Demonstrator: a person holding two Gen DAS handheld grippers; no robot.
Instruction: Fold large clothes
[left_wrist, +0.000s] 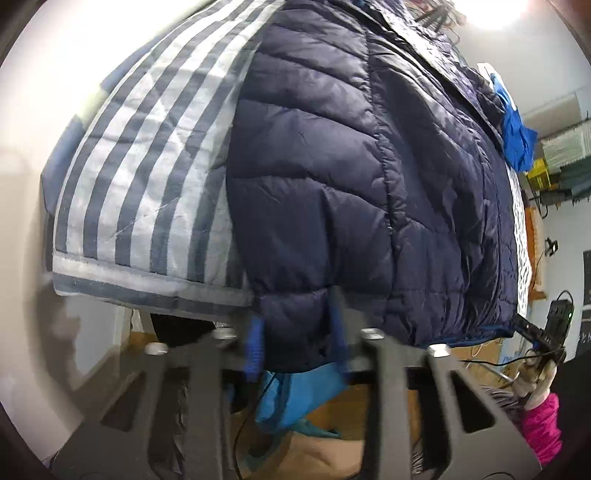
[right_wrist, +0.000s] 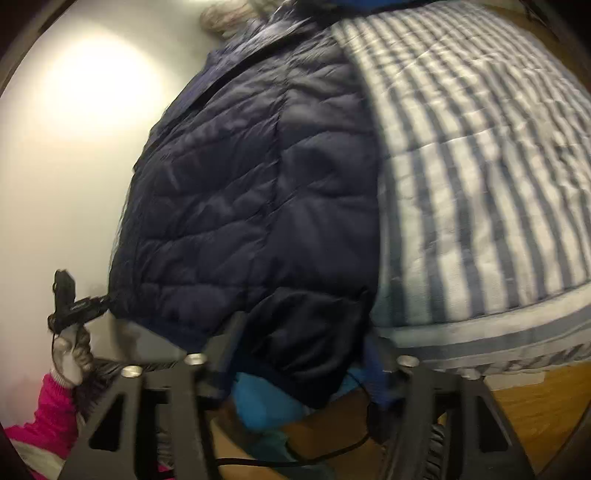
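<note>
A navy quilted puffer jacket (left_wrist: 369, 184) lies spread over a blue-and-white striped quilt (left_wrist: 140, 192) on a bed, its bottom hem hanging just past the near edge of the mattress, which puts both lower corners within easy reach from the bedside. The left gripper (left_wrist: 295, 332) has its two blue-padded fingers (left_wrist: 253, 343) straddling one hem corner, the puffy fabric bulging between them; the jaws look pinched onto that corner, though blur makes the exact contact hard to confirm. From the right wrist view, the right gripper (right_wrist: 303, 354) brackets the opposite hem corner (right_wrist: 310, 332), the dark finger on one side and the blue pad on the other, with the padded cloth filling the gap; it appears to be grasping the jacket as well. Holding both bottom corners at once seems meant to let the hem be lifted evenly and carried up toward the collar for a first fold, so the task looks barely begun. Something turquoise (right_wrist: 258, 402) lies on the wooden floor below the bed edge. A pink sleeve (left_wrist: 543, 428) shows at the frame edge.
</note>
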